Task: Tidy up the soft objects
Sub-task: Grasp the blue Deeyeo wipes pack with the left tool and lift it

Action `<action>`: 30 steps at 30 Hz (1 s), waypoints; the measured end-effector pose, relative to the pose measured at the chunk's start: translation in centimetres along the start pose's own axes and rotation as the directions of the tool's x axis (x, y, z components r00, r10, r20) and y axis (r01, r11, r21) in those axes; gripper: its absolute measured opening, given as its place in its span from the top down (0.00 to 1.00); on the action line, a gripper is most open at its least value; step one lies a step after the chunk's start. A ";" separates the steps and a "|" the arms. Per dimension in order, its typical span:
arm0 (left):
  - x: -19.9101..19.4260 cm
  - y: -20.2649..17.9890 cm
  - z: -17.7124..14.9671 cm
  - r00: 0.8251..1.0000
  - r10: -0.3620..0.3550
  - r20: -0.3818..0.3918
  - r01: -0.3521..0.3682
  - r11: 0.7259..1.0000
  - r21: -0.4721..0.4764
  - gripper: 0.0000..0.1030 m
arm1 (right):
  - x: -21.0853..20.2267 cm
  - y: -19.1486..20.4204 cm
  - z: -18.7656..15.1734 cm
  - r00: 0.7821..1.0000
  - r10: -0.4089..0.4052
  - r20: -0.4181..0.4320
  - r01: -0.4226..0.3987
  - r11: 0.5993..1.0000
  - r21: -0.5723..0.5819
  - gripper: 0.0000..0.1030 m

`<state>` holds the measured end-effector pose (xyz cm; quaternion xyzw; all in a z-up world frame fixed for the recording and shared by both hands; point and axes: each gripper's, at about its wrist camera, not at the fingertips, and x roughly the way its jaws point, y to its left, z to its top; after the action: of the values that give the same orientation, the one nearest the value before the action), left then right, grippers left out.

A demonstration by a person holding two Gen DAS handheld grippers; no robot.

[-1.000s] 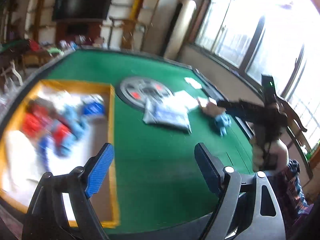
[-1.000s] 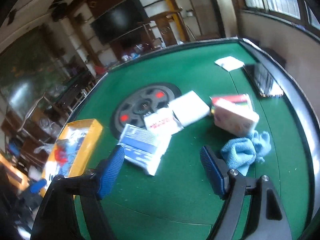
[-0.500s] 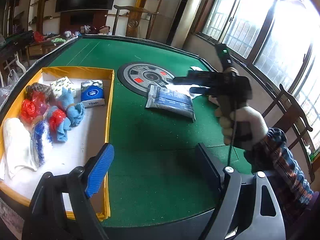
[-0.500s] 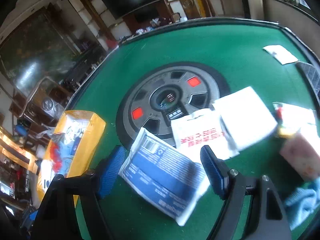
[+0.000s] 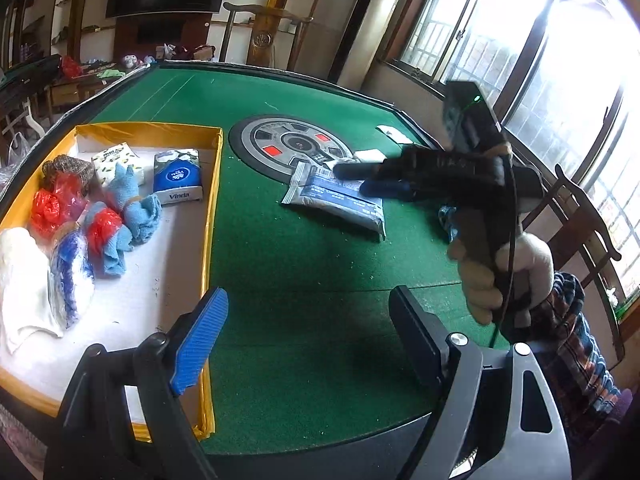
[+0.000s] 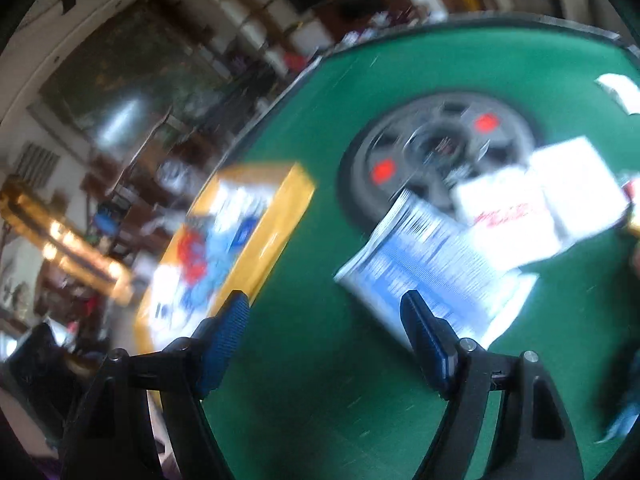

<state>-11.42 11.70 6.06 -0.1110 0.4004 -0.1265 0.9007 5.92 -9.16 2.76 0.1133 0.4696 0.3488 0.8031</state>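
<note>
Across the whole view is the big green felt table [image 5: 304,280], with a round grey dial panel [image 5: 296,146] set into its middle, two red buttons on it. On my left sits the yellow-walled tray [image 5: 212,216] with a white floor, and that's where most of the soft stuff is piled: a white cloth [image 5: 20,276] at the near end, a blue-and-white bundle [image 5: 70,276], blue cloths [image 5: 136,208], a couple of crumpled red bags [image 5: 52,206], something brown and knitted [image 5: 66,166] at the far corner, plus two tissue packs, one blue Vinda pack [image 5: 178,176] and one lemon-print pack [image 5: 118,160].

Out on the felt, just in front of the dial, lies the blue and white soft pack [image 5: 340,200], flat, with a white pack [image 6: 508,216] with red print and another white square [image 6: 580,188] just past it, overlapping a bit. The right-wrist view is pretty smeared so I can't read any of them.

My right claw [image 5: 356,178] is held by a gloved hand [image 5: 500,272] with a plaid sleeve [image 5: 568,344], and its tips hang over the blue and white pack with fingers spread and nothing between them. My left claw [image 5: 308,336] hovers by the tray's near corner, also spread wide and empty, its blue pad [image 5: 200,340] over the tray wall.
</note>
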 end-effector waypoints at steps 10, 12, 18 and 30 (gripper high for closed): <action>-0.6 -0.9 0.0 1.000 -0.002 0.011 0.002 1.000 0.015 0.19 | 3.8 -2.4 -0.1 0.995 -0.019 -0.102 0.026 0.997 0.073 0.27; -0.6 -0.7 0.1 1.000 0.005 0.015 -0.005 1.000 0.019 0.19 | 3.7 -1.2 -2.0 0.982 0.104 -0.155 -0.093 0.993 0.074 0.27; 1.2 -1.0 0.7 0.999 0.022 -0.026 -0.021 1.000 0.022 0.19 | -1.3 -0.3 -4.3 0.999 0.038 0.005 -0.038 0.999 -0.024 0.27; 11.5 -4.1 4.2 0.965 0.203 -0.163 -0.195 0.979 0.066 0.20 | -8.1 -7.2 -3.3 0.949 0.035 0.314 -0.106 0.971 0.213 0.27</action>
<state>-1.42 4.64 2.06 -0.0369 0.4814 -0.0543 0.8741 3.90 -20.25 2.81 0.2742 0.3712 0.2996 0.8350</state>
